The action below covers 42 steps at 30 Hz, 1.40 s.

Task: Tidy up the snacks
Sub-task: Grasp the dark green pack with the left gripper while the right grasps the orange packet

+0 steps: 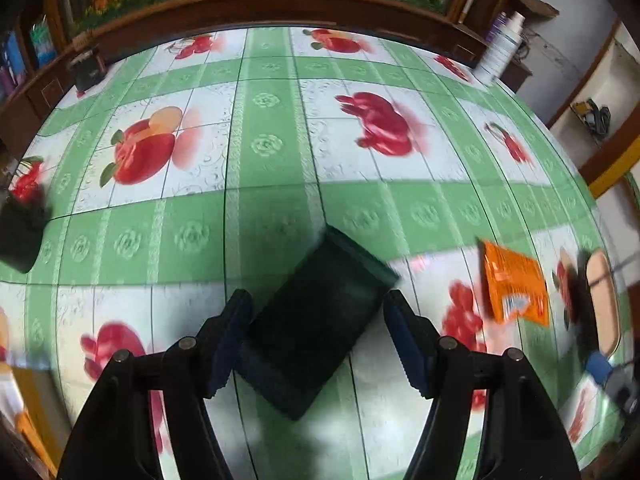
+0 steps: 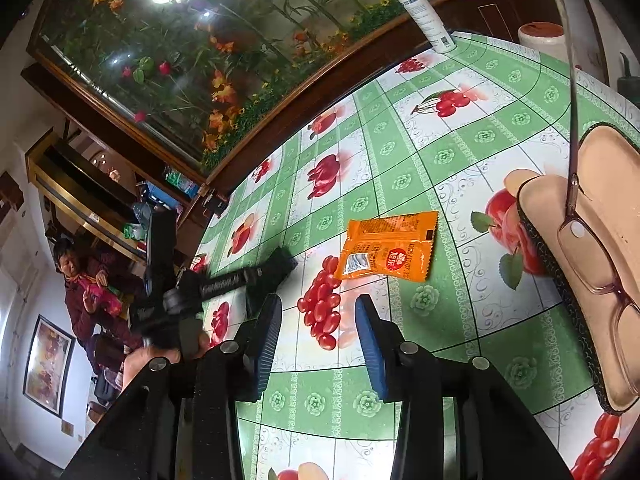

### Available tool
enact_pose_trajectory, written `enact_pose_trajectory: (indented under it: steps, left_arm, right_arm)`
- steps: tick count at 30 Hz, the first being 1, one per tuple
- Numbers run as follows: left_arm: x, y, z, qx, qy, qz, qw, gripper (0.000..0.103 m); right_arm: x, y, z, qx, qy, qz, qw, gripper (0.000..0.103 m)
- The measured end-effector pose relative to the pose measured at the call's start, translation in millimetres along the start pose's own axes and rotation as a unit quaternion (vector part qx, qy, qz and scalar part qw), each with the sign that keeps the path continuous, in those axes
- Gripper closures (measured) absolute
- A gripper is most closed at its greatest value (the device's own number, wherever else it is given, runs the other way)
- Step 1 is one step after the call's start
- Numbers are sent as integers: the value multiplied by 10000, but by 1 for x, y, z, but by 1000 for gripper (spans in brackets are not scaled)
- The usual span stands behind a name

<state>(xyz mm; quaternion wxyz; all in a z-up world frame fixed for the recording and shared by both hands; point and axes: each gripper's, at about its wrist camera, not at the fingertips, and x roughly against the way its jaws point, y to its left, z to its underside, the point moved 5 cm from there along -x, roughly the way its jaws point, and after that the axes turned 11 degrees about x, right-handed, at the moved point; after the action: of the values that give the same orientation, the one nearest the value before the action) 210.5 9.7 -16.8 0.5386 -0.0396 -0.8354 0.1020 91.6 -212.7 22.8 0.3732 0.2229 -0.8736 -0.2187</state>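
Note:
A dark rectangular tray (image 1: 312, 344) lies askew on the fruit-print tablecloth (image 1: 264, 148). My left gripper (image 1: 316, 298) hangs over it, open, with its blue pads beside the tray's left side and right corner; I see no squeeze. An orange snack packet (image 1: 514, 288) lies to the tray's right. In the right wrist view the same packet (image 2: 388, 248) lies flat just beyond my right gripper (image 2: 318, 302), which is open with only tablecloth between its fingers. The left gripper (image 2: 224, 280) shows blurred to the packet's left, with a hand under it.
An open glasses case (image 2: 560, 220) holding spectacles (image 2: 592, 272) sits right of the packet. A white spray bottle (image 2: 424, 12) stands at the table's far edge by a wooden cabinet. A black box (image 1: 20, 236) sits at the left edge. A person (image 2: 80, 280) sits beyond the table.

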Motion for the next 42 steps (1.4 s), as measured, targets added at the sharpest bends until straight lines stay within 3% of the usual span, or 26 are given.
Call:
enact_pose_trajectory:
  steps: [3,8,10,12,16,21,23,25,29,32,36,37,39,42]
  left_arm:
    - [7,-16,23,-305,161,76,9994,34]
    - [3,-26,28,-442,-15,-458,9980,33]
    - [1,-21,23,-240,-205,-581,9978,35]
    - [5,-14,22,43,-423,-719,9965,60]
    - [17,-6,43,329,-553,-791,9948,60]
    - [44,16,92,468,-902,-792,9917,60]
    - [49,21,103,442,-1074,-757,9903,60]
    - [50,25,105,432,-1231,-694,9890,60]
    - [49,24,105,314,-1308,-688,9885,59]
    - [49,25,103,297,-1308,-627,9890,59]
    - [49,27,103,309,-1286,-614,9893,59]
    - [49,27,102,314,-1285,-619,9893,59]
    - [49,28,102,342,-1281,-599,9894,60]
    - [50,31,101,409,-1283,-587,9892,60]
  right_arm:
    - [3,-1,-1,-42,-36,-1,10000,61]
    - [6,-1,-3,13,-129,144,9998,61]
    - [8,-3,-5,108,-200,269,9994,61]
    - [9,-4,-8,222,-252,406,9986,61]
    - [4,-10,-16,427,-257,574,9971,61]
    - [-24,-12,-28,947,-10,821,9921,61]
    - [-39,-15,-39,1067,109,918,9900,55]
    - [-51,-20,-49,1138,89,1015,9883,41]
    - [-82,-42,-56,927,381,1088,9890,38]
    - [-86,-44,-48,829,568,834,9914,38]
    - [-84,-15,-17,750,1375,-236,9874,35]
    - [-83,-9,-13,863,1400,-226,9861,35]
    - [-81,0,-14,1302,1207,351,9835,34]
    - [-90,7,-9,1514,1187,285,9809,33]
